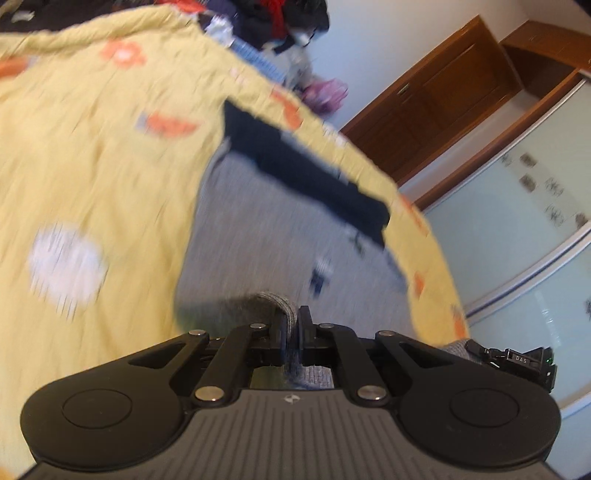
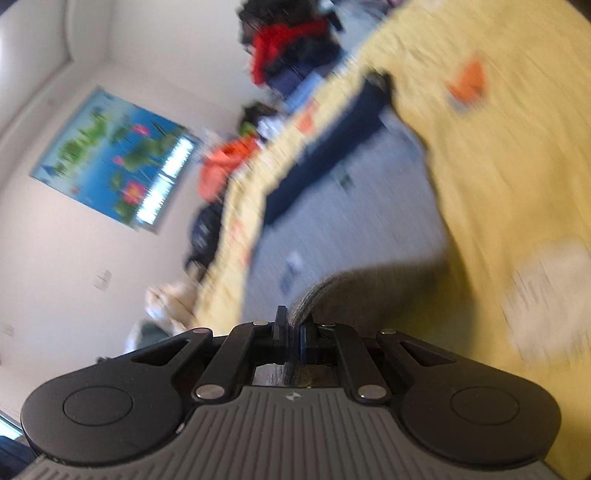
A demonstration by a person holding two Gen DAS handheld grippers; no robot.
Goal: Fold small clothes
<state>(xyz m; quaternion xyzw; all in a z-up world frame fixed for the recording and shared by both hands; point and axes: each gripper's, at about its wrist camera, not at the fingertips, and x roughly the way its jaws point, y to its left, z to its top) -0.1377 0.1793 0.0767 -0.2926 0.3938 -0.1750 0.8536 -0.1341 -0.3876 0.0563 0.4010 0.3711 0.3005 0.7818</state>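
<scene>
Left gripper (image 1: 291, 321) sits low centre of the left wrist view, pointing down and forward over the bed. Its jaws are closed tight on a bunched edge of the grey garment (image 1: 266, 229), and a bit of cloth hangs through the gap behind the fingers. Right gripper (image 2: 293, 326) sits low centre of the right wrist view, tipped only slightly downward. Its jaws are also pinched shut on a rolled grey edge of the same garment (image 2: 354, 206).

Garment is a small grey knit piece with a dark navy band (image 1: 306, 173) along its far edge and a few small dark marks on the fabric. It spreads from the fingers up through the middle of both frames, over a yellow bedspread (image 1: 92, 166) with orange and white patches. Both views are motion blurred, so the print details are unclear.

A pile of clothes (image 1: 280, 26) fills top centre of the left view, wooden doors (image 1: 436, 110) upper right. In the right view, a blue poster (image 2: 114, 158) hangs on the wall at left, red clothing (image 2: 284, 40) at top centre.
</scene>
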